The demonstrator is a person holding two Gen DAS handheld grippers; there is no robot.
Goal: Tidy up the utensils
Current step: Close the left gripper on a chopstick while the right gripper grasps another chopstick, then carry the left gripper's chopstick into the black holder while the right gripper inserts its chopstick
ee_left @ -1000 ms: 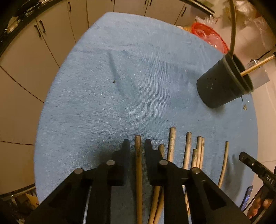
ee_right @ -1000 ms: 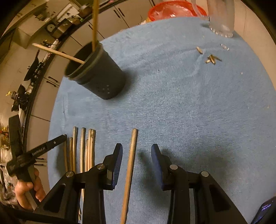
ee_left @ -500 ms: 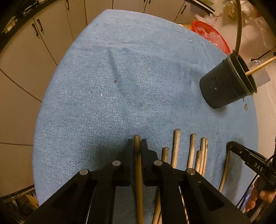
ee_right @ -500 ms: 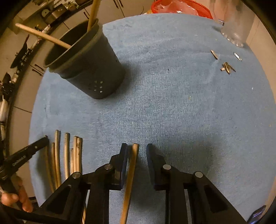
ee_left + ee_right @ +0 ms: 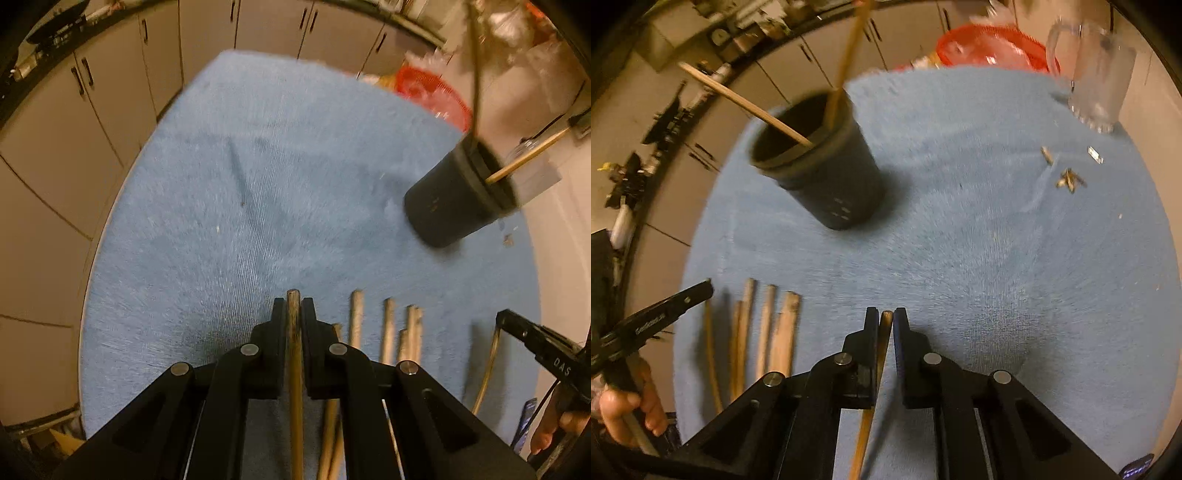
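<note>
On the left, the left gripper [image 5: 293, 314] is clamped on a thin brown wooden chopstick [image 5: 294, 369]. Loose wooden chopsticks [image 5: 388, 332] lie between the two on the blue towel [image 5: 221, 184]. The right gripper [image 5: 885, 325] pinches another slim wooden chopstick [image 5: 877, 369]. The dark round plastic holder [image 5: 827, 173] stands beyond. Each long stick could pivot in its grip and miss the rim.
</note>
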